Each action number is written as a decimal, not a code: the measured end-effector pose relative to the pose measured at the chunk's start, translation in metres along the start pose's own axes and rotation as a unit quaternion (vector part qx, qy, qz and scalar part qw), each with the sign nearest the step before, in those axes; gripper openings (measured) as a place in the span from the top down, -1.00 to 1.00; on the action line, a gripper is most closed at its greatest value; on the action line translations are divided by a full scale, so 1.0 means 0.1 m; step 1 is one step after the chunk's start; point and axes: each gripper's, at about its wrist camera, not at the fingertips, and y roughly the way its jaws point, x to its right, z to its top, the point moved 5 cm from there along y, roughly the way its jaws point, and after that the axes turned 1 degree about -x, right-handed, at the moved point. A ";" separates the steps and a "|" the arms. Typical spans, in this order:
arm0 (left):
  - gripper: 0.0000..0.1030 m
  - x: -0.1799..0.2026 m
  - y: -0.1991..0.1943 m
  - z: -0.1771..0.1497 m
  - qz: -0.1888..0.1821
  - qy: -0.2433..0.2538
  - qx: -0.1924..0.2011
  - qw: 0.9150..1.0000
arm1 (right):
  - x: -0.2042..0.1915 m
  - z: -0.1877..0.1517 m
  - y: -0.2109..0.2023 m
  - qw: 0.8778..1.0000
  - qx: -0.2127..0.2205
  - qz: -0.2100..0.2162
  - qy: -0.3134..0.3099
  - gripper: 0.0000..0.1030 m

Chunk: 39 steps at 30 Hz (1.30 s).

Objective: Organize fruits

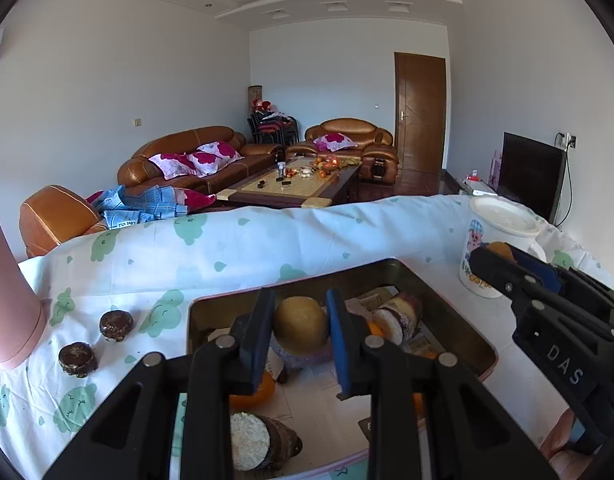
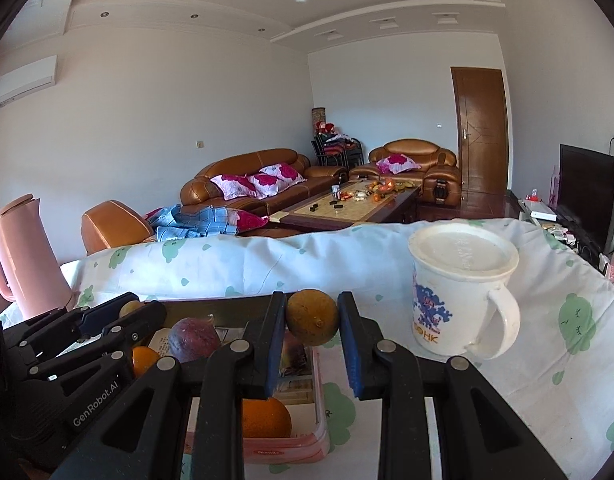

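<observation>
Fruit [image 1: 300, 321] in left claw [image 1: 300, 334], apparently.

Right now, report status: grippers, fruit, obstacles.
Left gripper shut on a yellow-brown fruit over the tray. Right gripper shut on another. Mug stands close right.

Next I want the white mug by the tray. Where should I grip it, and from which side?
Judging by its pose, take the mug by its handle, coming from the right. It stands upright with a lid on, so the top is closed, and the handle faces away from the tray.
</observation>
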 end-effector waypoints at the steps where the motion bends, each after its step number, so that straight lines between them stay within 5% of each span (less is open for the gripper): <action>1: 0.45 -0.01 0.02 -0.01 0.000 0.001 -0.003 1.000 | 0.00 0.00 0.00 1.000 0.000 0.000 0.000 0.46; 39: 0.45 -0.01 0.22 -0.13 0.013 0.025 -0.052 0.998 | -0.36 -0.20 0.36 0.992 -0.100 0.043 -0.066 0.45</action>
